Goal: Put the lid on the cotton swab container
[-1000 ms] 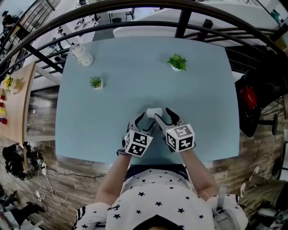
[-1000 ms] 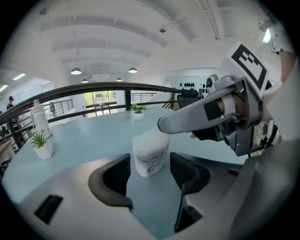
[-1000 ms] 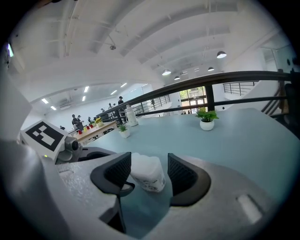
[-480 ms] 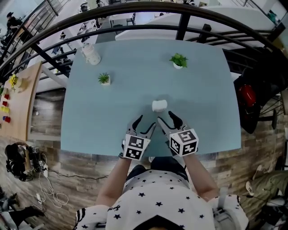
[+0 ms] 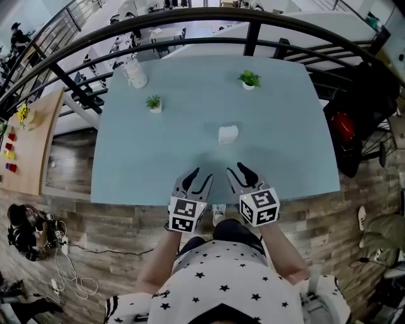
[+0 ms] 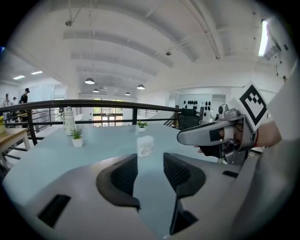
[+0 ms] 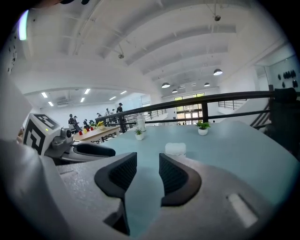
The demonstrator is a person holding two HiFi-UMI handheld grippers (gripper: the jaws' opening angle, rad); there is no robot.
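The container (image 5: pixel 228 133), small and white, stands alone near the middle of the pale blue worktop (image 5: pixel 145 164), touched by nothing; whether its lid is fully seated is too small to tell. Both claws hang side by side over the near edge of the worktop, well short of the container and pointing toward it. The left claw (image 5: pixel 200 177) has its jaws partway apart, having just been closing, with nothing between them but bare worktop. The right claw (image 5: pixel 241 171) is the same: a medium gap, just narrowed, and empty. Farther back stand two small potted plants, one on the left (image 5: pixel 154 102) and one on the right (image 5: pixel 249 79), and a white bottle (image 5: pixel 135 73) sits at the far left corner beside the dark rail (image 5: pixel 190 16).
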